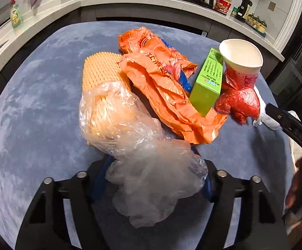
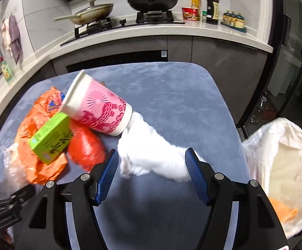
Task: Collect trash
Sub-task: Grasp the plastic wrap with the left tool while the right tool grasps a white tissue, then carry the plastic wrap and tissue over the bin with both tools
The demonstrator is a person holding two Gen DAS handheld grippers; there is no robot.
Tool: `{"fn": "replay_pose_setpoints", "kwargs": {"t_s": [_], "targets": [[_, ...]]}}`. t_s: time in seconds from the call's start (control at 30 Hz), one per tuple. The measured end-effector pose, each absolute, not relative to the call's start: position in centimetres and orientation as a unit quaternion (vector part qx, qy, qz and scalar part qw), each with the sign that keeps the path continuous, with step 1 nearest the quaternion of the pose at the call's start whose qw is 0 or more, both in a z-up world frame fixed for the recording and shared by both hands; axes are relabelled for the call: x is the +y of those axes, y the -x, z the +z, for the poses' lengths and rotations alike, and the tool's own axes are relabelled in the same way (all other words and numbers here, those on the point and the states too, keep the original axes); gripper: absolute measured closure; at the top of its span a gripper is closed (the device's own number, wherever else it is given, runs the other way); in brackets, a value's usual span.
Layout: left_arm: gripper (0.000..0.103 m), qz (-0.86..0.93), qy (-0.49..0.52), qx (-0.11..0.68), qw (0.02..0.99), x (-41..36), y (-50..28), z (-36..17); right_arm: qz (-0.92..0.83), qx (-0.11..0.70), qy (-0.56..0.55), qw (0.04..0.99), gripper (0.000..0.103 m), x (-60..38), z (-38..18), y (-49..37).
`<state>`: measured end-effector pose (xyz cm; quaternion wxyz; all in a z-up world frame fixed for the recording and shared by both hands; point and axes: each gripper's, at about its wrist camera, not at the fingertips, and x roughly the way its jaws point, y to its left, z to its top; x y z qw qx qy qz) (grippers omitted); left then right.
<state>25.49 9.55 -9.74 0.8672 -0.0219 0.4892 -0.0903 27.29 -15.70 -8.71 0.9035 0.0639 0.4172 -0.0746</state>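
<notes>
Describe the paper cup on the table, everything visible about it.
The paper cup is white inside, its outer wall printed with pink and red patterns, with a rolled white rim. It looks empty. It is tipped over, mouth toward the green box, propped on the red plastic bag, its base against the white tissue. No gripper touches it.
</notes>
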Motion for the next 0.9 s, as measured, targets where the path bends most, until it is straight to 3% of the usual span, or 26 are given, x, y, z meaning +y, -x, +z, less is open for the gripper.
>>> {"fn": "replay_pose_setpoints", "kwargs": {"t_s": [0.07,0.23,0.4,0.43,0.47,0.9], "targets": [[0.047,-0.097,0.028,0.491,0.865,9.6,-25.4,-9.7,-0.064,0.420,-0.058,0.903,0.032,-15.7,-9.2,-28.2],[0.053,-0.108,0.040,0.493,0.863,9.6,-24.9,-9.4,-0.034,0.439,-0.054,0.896,0.032,-15.4,-10.5,-29.4],[0.055,-0.117,0.040,0.491,0.862,9.2,-24.2,-8.8,-0.040,0.447,-0.055,0.892,0.070,-15.7,-11.2,-28.8],[0.055,-0.120,0.038,0.490,0.863,9.0,-23.8,-8.6,-0.042,0.448,-0.059,0.891,0.084,-15.9,-11.2,-28.6],[0.055,-0.123,0.037,0.489,0.863,8.8,-23.5,-8.5,-0.047,0.450,-0.063,0.890,0.088,-16.2,-11.1,-28.2],[0.055,-0.196,0.019,0.470,0.861,5.0,-17.6,-5.4,-0.064,0.405,-0.138,0.902,0.090,-18.3,-7.1,-17.3]]}}
